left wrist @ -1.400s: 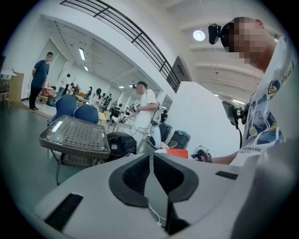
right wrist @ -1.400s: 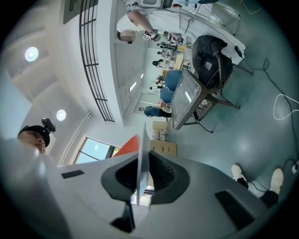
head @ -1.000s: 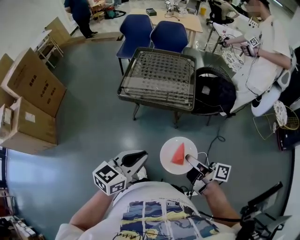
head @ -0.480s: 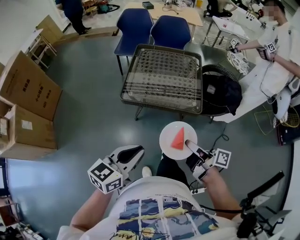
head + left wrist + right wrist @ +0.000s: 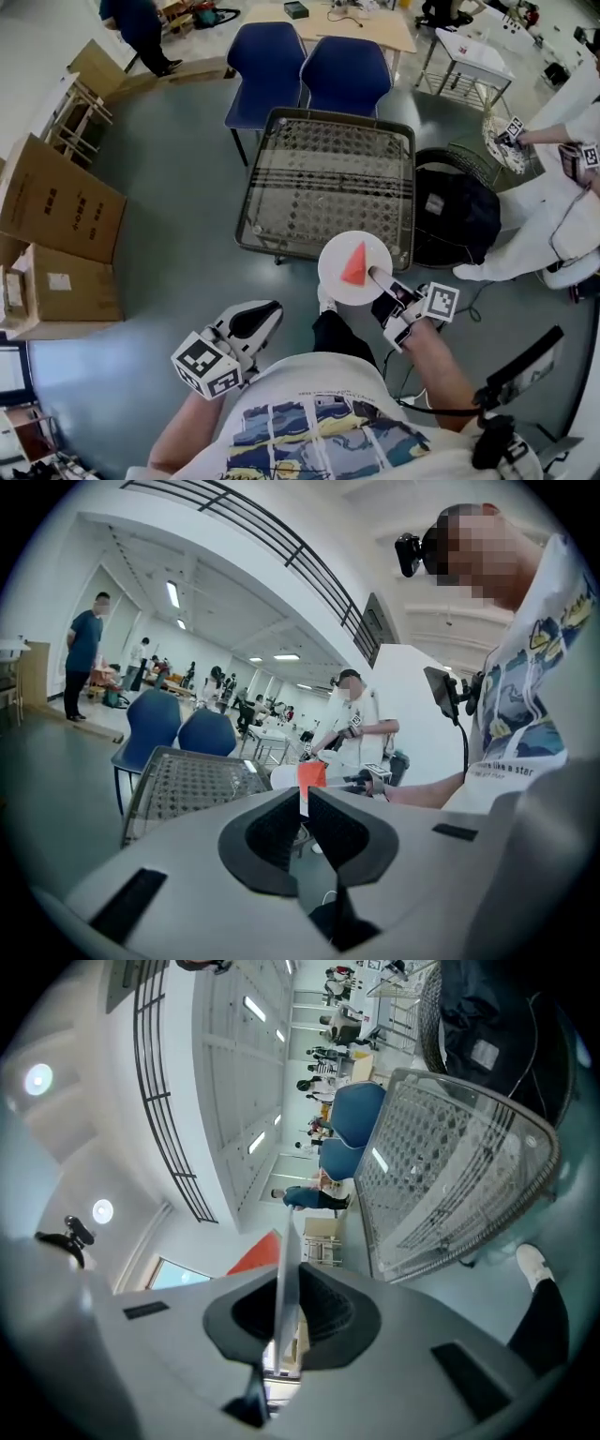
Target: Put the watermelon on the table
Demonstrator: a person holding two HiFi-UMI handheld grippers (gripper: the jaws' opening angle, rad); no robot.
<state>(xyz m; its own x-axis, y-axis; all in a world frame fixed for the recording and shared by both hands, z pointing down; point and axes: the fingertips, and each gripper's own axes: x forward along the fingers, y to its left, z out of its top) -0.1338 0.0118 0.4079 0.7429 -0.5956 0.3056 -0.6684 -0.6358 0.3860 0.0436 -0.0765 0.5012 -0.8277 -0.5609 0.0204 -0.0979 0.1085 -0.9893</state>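
- Red watermelon wedge [image 5: 355, 264], one: it lies on a white plate [image 5: 330, 272] over the near edge of the glass table [image 5: 281, 187]. Its tip points towards the table's far side, with the long axis running near to far.
- Plate, one: we hold it by the rim farthest from the table's middle.
- Right gripper [image 5: 377, 276], one: jaws clamped on that rim.
- Left gripper [image 5: 265, 311], one: short of the table, jaws drawn together, nothing between them.
- Table, one.
- Blue chairs [image 5: 265, 56], two: beyond the table's far side.
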